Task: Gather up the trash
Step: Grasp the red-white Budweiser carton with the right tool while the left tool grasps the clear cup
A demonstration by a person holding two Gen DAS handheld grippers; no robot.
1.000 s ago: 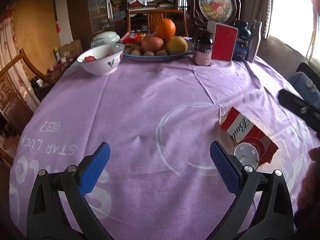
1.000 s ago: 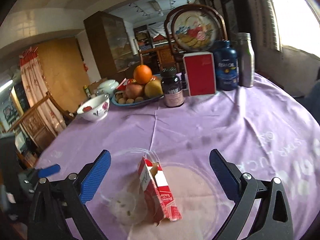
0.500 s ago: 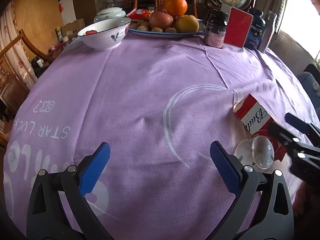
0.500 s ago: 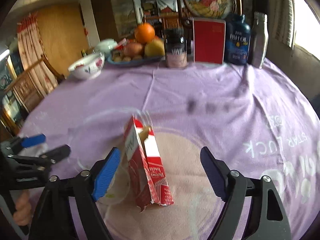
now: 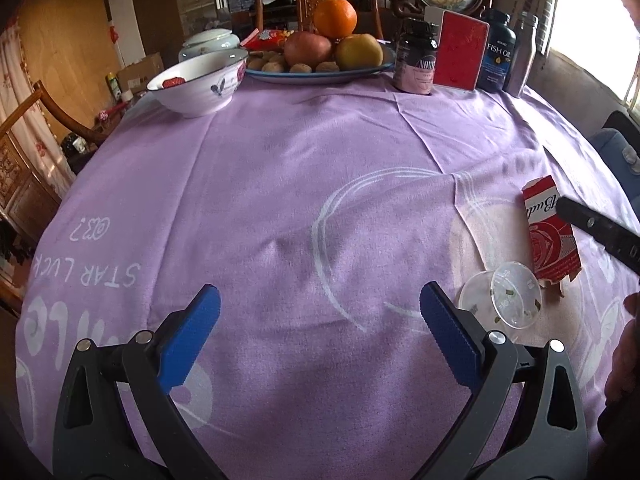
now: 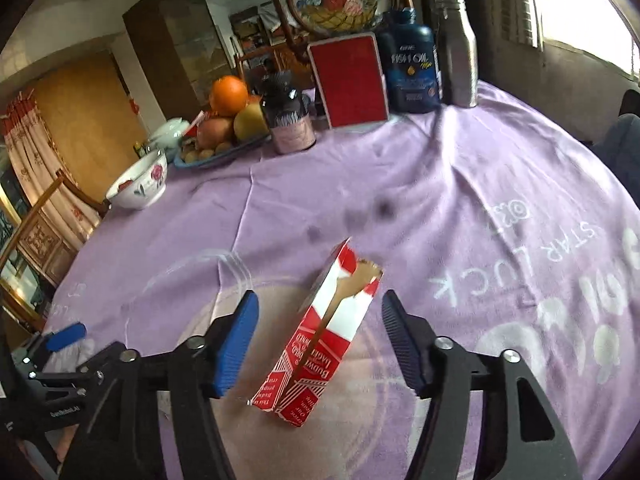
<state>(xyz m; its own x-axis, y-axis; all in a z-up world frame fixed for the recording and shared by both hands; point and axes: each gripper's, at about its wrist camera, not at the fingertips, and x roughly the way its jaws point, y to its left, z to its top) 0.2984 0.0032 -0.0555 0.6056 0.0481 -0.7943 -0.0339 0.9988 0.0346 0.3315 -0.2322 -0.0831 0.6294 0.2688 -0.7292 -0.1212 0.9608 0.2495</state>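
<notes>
Progress: early, nothing collected yet afaict. Right gripper [image 6: 316, 344] has its jaws closing around the torn red-and-white cardboard beer carton [image 6: 324, 332]. Carton stands upright on the purple tablecloth [image 6: 460, 184], between the blue pads, nearer the left one, with gaps both sides, so no pinch yet. Clear round plastic lid [image 5: 516, 300] lies flat on the cloth just right of and beyond the left gripper [image 5: 320, 340] and close to the carton. It's untouched; a second clear disc seems to sit under it, hard to tell. Left jaws spread wide, nothing between them, only cloth.

Left to do: finish the grip on the carton, lift, bin it, then the lid. No bin in view.
</notes>
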